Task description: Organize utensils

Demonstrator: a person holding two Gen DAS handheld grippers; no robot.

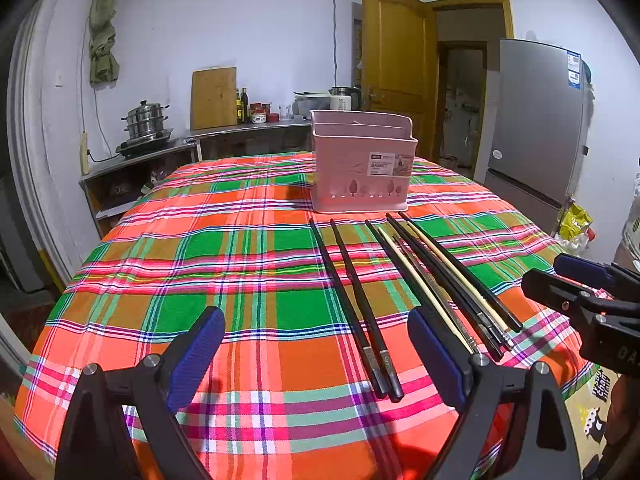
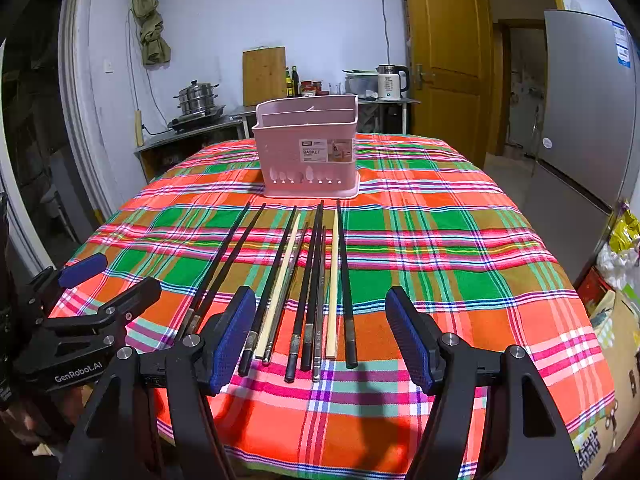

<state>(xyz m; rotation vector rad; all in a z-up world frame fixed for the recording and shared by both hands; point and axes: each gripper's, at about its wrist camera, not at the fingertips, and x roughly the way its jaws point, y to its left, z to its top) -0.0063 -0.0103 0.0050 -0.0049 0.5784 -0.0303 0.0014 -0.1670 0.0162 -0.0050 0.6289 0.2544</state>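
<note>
Several chopsticks lie side by side on the plaid tablecloth: black ones (image 2: 344,280), pale wooden ones (image 2: 332,280) and a metal one (image 2: 319,300). In the left wrist view the same bundle (image 1: 440,280) lies right of centre, with a black pair (image 1: 352,300) apart to its left. A pink utensil basket (image 2: 308,148) stands upright beyond their tips; it also shows in the left wrist view (image 1: 362,162). My left gripper (image 1: 316,354) is open and empty, above the near table edge. My right gripper (image 2: 320,336) is open and empty, its fingers on either side of the bundle's near ends.
The table (image 2: 460,240) is covered by an orange, green and pink plaid cloth. A counter with a steamer pot (image 2: 198,98), cutting board (image 2: 264,76) and kettle (image 2: 390,80) stands behind. A fridge (image 2: 588,100) and an open door (image 2: 444,52) are on the right.
</note>
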